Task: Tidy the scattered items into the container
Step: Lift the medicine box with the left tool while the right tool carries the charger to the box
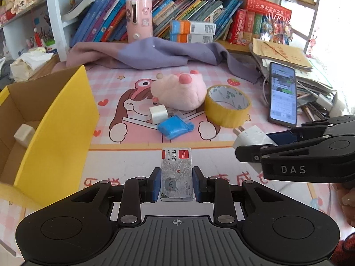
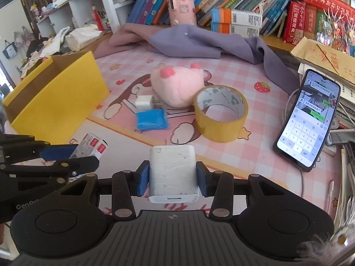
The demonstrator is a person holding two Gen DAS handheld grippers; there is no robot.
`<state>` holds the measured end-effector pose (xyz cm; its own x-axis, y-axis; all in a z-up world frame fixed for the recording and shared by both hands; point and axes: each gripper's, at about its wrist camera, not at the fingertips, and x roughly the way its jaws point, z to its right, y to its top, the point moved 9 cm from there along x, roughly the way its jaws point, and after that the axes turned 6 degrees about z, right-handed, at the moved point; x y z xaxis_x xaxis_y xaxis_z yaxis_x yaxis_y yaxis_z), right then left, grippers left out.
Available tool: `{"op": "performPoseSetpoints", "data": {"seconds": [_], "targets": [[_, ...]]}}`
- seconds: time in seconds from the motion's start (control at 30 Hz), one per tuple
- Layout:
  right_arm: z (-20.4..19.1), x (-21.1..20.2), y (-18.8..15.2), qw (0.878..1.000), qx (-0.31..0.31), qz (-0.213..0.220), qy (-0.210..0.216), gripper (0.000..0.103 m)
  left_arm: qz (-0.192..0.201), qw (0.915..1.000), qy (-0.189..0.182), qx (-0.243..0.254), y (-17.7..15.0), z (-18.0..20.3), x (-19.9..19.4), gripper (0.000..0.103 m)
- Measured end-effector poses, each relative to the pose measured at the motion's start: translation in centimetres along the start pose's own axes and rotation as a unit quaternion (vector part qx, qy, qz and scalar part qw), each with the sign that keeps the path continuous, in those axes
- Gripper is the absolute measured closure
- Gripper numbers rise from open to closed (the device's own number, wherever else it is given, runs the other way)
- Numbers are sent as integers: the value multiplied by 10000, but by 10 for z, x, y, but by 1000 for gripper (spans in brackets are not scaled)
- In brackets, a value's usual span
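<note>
My left gripper [image 1: 176, 182] is shut on a small grey staple box [image 1: 176, 173] with a red label, held above the desk mat. My right gripper [image 2: 172, 176] is shut on a large white charger plug [image 2: 172, 173], prongs pointing forward. Each gripper shows in the other's view: the right one [image 1: 266, 149] with its plug [image 1: 253, 137], the left one [image 2: 73, 155] with its box [image 2: 93, 146]. The yellow cardboard box [image 1: 55, 130], open at the top, stands at the left with a white item [image 1: 23, 134] inside. On the mat lie a pink plush [image 1: 177, 90], a tape roll [image 1: 227, 105], a small white charger [image 1: 158, 114] and a blue packet [image 1: 175, 128].
A phone [image 1: 283, 94] with its screen lit leans on a stack of papers [image 1: 286, 55] at the right. A purple cloth [image 1: 155, 53] lies at the back before a shelf of books [image 1: 177, 11] and a pink cylinder [image 1: 139, 20]. A hand [image 1: 349, 199] shows at the right edge.
</note>
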<state>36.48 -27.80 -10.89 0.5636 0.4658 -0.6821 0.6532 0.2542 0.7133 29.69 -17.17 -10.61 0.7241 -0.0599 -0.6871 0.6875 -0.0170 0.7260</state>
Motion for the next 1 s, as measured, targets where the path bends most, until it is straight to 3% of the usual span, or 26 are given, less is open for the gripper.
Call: {"op": "performPoseSetpoints", "data": {"seconds": [0.3,1.0], "targets": [[-36,-20,-8,9994,-275,177,-82,62,159,9998,-125,18,-11,-8,-23,75],[-106,-55,-37,9975,-98,268,-641,62,476,9964,-703,91,-47,-48,-78,75]]}}
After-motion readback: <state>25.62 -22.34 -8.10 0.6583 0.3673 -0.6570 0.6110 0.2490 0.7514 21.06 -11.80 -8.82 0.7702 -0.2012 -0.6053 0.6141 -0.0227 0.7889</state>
